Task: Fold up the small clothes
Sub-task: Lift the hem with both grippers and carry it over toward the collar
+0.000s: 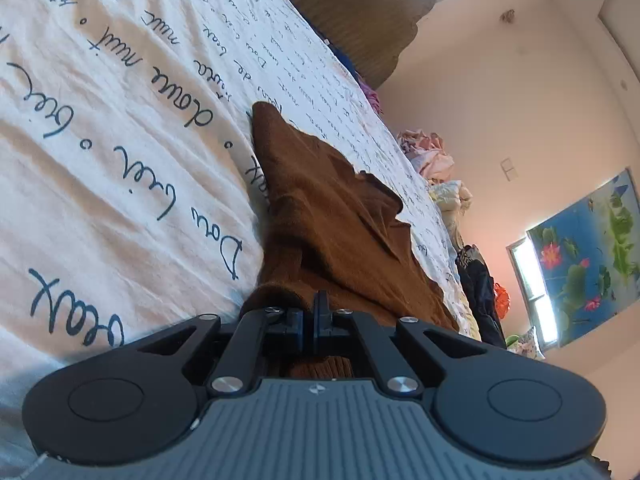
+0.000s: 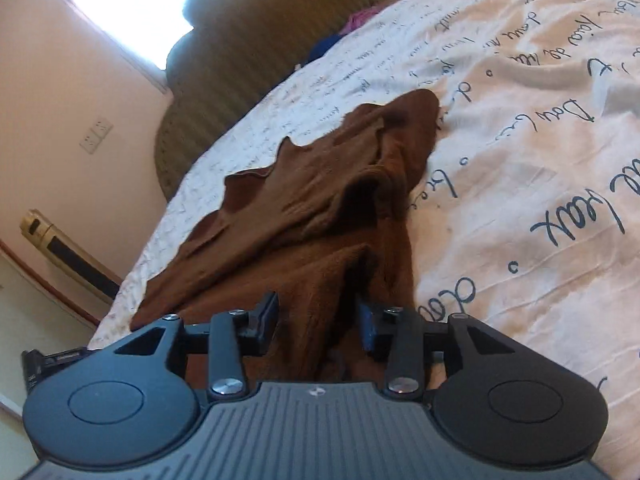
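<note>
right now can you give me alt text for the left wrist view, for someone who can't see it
The left claw is shut on the near edge of a rumpled brown garment, which trails away across a white bedsheet printed with dark cursive writing. At right are a pink wall, a heap of other clothes and a lotus flower poster.

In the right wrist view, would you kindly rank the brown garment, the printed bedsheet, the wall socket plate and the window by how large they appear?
1. Printed bedsheet
2. Brown garment, though it lies nearest the camera, which inflates it
3. Window, partly cut off by the frame edge
4. Wall socket plate
</note>
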Motion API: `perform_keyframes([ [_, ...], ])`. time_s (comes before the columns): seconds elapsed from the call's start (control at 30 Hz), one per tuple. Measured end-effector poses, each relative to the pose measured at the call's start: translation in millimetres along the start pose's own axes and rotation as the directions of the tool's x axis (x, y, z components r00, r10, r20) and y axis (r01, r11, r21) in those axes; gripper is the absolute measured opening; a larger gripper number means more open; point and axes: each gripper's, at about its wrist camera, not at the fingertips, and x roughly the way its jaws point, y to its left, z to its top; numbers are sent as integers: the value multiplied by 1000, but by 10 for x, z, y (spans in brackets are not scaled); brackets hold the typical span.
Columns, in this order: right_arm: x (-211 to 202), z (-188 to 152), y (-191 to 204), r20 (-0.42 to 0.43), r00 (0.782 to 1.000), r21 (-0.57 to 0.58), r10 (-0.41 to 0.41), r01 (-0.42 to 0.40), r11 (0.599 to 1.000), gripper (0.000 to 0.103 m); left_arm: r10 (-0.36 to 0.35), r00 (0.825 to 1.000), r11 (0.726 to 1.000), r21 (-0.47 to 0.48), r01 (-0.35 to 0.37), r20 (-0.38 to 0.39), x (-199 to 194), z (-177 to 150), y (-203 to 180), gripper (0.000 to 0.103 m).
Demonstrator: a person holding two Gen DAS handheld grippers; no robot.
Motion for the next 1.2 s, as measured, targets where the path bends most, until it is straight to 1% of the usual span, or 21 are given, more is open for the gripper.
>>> perform_keyframes([
  [0.03,-79,-18,23,0,1000,-4,7,-7,1000,76,-3,1000,1000,4,3,-1,-27,-9,3,2],
  [0.07,-201,-44,57,0,1000,-18,12,-12,1000,85,-10,1000,1000,9,10,-2,-56,-10,1,9],
  [0.1,-343,-61,102,14,1000,-37,-12,13,999,98,-19,1000,1000,13,20,-6,-99,-21,-9,17],
  [0.13,-493,-84,150,38,998,-59,-54,56,997,101,-21,1000,1000,21,22,-10,-153,-51,-28,30],
  [0.17,-647,-111,193,64,995,-85,-75,80,993,101,-24,1000,999,32,24,-14,-205,-77,-50,38],
  [0.2,-794,-132,227,85,994,-112,-70,80,990,101,-30,999,999,44,31,-21,-253,-113,-80,43],
  [0.23,-908,-143,249,105,993,-124,-53,66,990,101,-39,999,998,49,40,-24,-302,-149,-103,53],
  [0.27,-987,-151,265,120,992,-125,-37,52,991,100,-49,998,997,51,50,-26,-348,-184,-121,58],
  [0.33,-1018,-118,293,119,993,-137,8,8,991,100,-63,997,997,52,65,-40,-396,-248,-151,64],
  [0.4,-898,-99,280,104,994,-126,43,-30,992,97,-65,997,996,59,67,-45,-418,-303,-172,63],
  [0.5,-610,-58,159,41,993,-48,107,-105,993,76,-86,993,995,51,91,-81,-370,-368,-192,56],
  [0.53,-521,-60,114,23,994,-28,111,-111,993,70,-80,992,995,52,85,-95,-339,-378,-192,45],
  [0.57,-452,-64,86,10,994,-19,105,-104,994,69,-70,992,996,51,75,-106,-304,-388,-185,34],
  [0.6,-389,-67,59,2,996,-13,86,-86,996,69,-64,992,997,43,69,-113,-262,-383,-164,29],
  [0.67,-297,-77,15,-18,994,-4,108,-108,994,67,-47,991,998,45,53,-127,-180,-365,-137,9],
  [0.7,-272,-87,14,-23,995,-7,101,-101,995,55,-41,991,998,40,46,-131,-150,-357,-119,6],
  [0.73,-265,-105,30,-29,996,-22,83,-83,996,35,-45,990,998,29,50,-134,-143,-353,-86,5],
  [0.8,-247,-134,65,-45,995,-48,84,-86,995,19,-49,990,998,23,53,-133,-138,-341,-64,5],
  [0.87,-237,-166,110,-53,997,-87,64,-69,994,8,-49,990,998,27,53,-129,-162,-335,-62,5],
  [1.0,-269,-164,205,-40,997,-143,65,-71,987,6,-63,992,998,24,66,-105,-222,-303,-70,4],
  [1.2,-335,34,343,-15,997,-201,81,-83,976,5,-98,993,995,21,100,-67,-336,-162,-106,4],
])
